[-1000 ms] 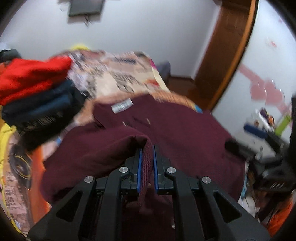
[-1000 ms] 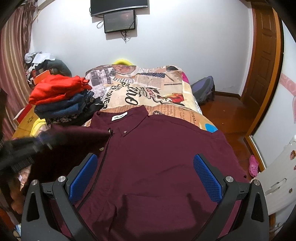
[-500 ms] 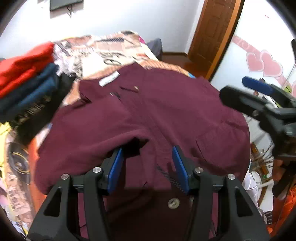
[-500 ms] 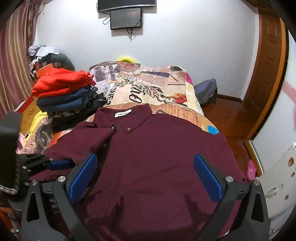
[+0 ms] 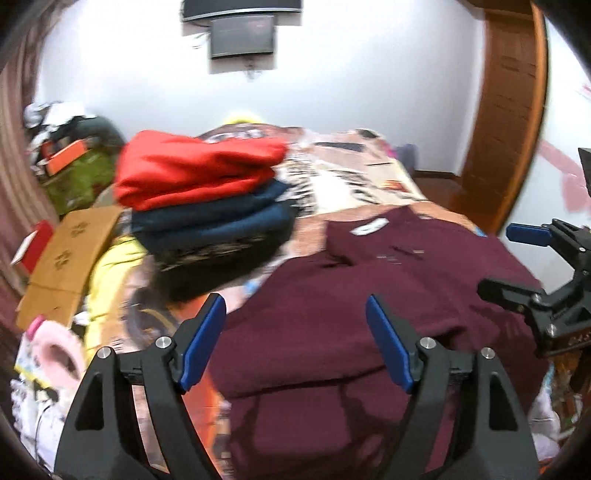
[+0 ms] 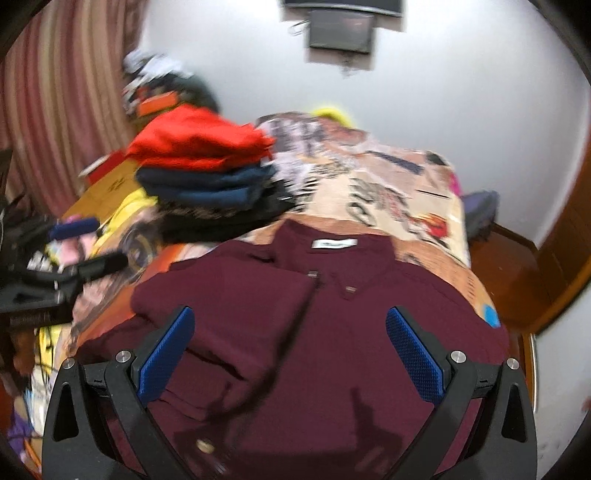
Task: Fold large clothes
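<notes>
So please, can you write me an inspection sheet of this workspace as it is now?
Surface: bed with printed cover.
Job's things: maroon shirt spread flat, collar toward the wall, one side folded over the front.
Clutter: stack of folded clothes, red on top; cardboard box.
Grippers: left gripper jaws just opened, nothing between them; right gripper open, empty.
Cables: nothing seen clearly.
Surroundings: wall screen, wooden door, striped curtain.
</notes>
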`<action>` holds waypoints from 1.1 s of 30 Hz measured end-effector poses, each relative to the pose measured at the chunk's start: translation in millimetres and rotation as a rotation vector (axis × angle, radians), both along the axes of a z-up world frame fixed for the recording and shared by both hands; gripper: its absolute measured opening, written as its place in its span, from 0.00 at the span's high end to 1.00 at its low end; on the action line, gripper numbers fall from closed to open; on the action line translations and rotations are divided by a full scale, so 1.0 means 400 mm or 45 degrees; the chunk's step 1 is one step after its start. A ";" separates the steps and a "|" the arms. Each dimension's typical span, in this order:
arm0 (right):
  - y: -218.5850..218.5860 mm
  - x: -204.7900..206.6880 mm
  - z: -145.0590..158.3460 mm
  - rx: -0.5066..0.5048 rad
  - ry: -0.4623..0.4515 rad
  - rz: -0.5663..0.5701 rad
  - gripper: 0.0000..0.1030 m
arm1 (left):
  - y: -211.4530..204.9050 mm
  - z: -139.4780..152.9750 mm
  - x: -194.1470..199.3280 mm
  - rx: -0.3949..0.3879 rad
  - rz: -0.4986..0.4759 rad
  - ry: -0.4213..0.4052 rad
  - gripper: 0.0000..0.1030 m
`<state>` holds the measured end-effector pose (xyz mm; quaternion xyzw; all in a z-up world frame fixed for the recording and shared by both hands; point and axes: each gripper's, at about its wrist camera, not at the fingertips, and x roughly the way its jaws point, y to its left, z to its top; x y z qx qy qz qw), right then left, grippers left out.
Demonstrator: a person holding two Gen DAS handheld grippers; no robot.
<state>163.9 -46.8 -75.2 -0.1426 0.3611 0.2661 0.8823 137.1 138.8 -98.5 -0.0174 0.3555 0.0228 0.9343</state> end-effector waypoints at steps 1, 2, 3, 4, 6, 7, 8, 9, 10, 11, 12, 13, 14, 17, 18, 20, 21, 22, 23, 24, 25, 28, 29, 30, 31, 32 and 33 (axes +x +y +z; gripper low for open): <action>0.020 0.005 -0.008 -0.019 0.012 0.029 0.00 | 0.020 -0.010 0.001 0.006 0.024 0.006 0.25; 0.049 0.013 -0.022 -0.045 0.035 0.071 0.00 | 0.036 -0.018 -0.001 0.006 0.042 0.012 0.25; 0.066 0.018 -0.032 -0.063 0.054 0.097 0.00 | 0.057 -0.030 -0.003 0.003 0.067 0.023 0.25; 0.093 0.023 -0.048 -0.090 0.081 0.131 0.00 | 0.077 -0.043 -0.005 -0.004 0.090 0.036 0.25; 0.138 0.027 -0.077 -0.134 0.122 0.197 0.01 | 0.111 -0.070 -0.012 -0.019 0.127 0.062 0.25; 0.172 0.026 -0.099 -0.173 0.147 0.240 0.01 | 0.121 -0.078 -0.017 -0.023 0.138 0.070 0.25; 0.192 0.025 -0.112 -0.200 0.162 0.271 0.02 | 0.134 -0.090 -0.026 -0.029 0.155 0.082 0.25; 0.218 0.022 -0.129 -0.235 0.176 0.311 0.02 | 0.149 -0.106 -0.030 -0.039 0.173 0.097 0.25; 0.241 0.017 -0.144 -0.268 0.187 0.343 0.02 | 0.158 -0.116 -0.034 -0.047 0.184 0.108 0.25; 0.256 0.016 -0.154 -0.293 0.195 0.365 0.02 | 0.166 -0.124 -0.041 -0.053 0.190 0.115 0.25; 0.281 0.011 -0.173 -0.326 0.208 0.400 0.02 | 0.175 -0.133 -0.045 -0.061 0.198 0.123 0.25; 0.295 0.011 -0.185 -0.352 0.217 0.423 0.02 | 0.182 -0.140 -0.048 -0.067 0.203 0.128 0.25; 0.317 0.009 -0.205 -0.387 0.231 0.448 0.03 | 0.187 -0.147 -0.050 -0.071 0.209 0.134 0.25; 0.355 0.013 -0.248 -0.476 0.279 0.491 0.11 | 0.201 -0.167 -0.053 -0.082 0.220 0.153 0.25; 0.364 0.016 -0.264 -0.504 0.293 0.497 0.15 | 0.203 -0.174 -0.053 -0.085 0.220 0.159 0.25; 0.373 0.023 -0.289 -0.546 0.309 0.498 0.19 | 0.206 -0.185 -0.053 -0.082 0.222 0.171 0.25; 0.374 0.027 -0.299 -0.559 0.308 0.494 0.21 | 0.207 -0.192 -0.053 -0.079 0.225 0.177 0.25; 0.374 0.028 -0.305 -0.567 0.307 0.488 0.27 | 0.207 -0.197 -0.052 -0.080 0.226 0.182 0.25; 0.372 0.029 -0.308 -0.568 0.302 0.483 0.31 | 0.209 -0.202 -0.050 -0.086 0.226 0.188 0.25; 0.370 0.033 -0.309 -0.555 0.301 0.484 0.44 | 0.210 -0.207 -0.049 -0.095 0.226 0.193 0.25; 0.367 0.035 -0.305 -0.532 0.313 0.490 0.60 | 0.212 -0.209 -0.048 -0.100 0.225 0.197 0.25; 0.355 0.040 -0.286 -0.481 0.301 0.464 0.83 | 0.211 -0.214 -0.038 -0.103 0.232 0.206 0.25; 0.353 0.042 -0.281 -0.462 0.295 0.454 0.87 | 0.211 -0.213 -0.036 -0.104 0.233 0.204 0.25; 0.346 0.046 -0.272 -0.441 0.288 0.440 0.89 | 0.210 -0.210 -0.035 -0.105 0.232 0.201 0.25; 0.339 0.048 -0.263 -0.411 0.288 0.439 0.89 | 0.208 -0.207 -0.032 -0.104 0.232 0.197 0.25; 0.328 0.050 -0.250 -0.383 0.283 0.425 0.90 | 0.208 -0.204 -0.030 -0.102 0.233 0.194 0.25; 0.317 0.051 -0.238 -0.362 0.268 0.411 0.90 | 0.205 -0.198 -0.027 -0.097 0.234 0.189 0.25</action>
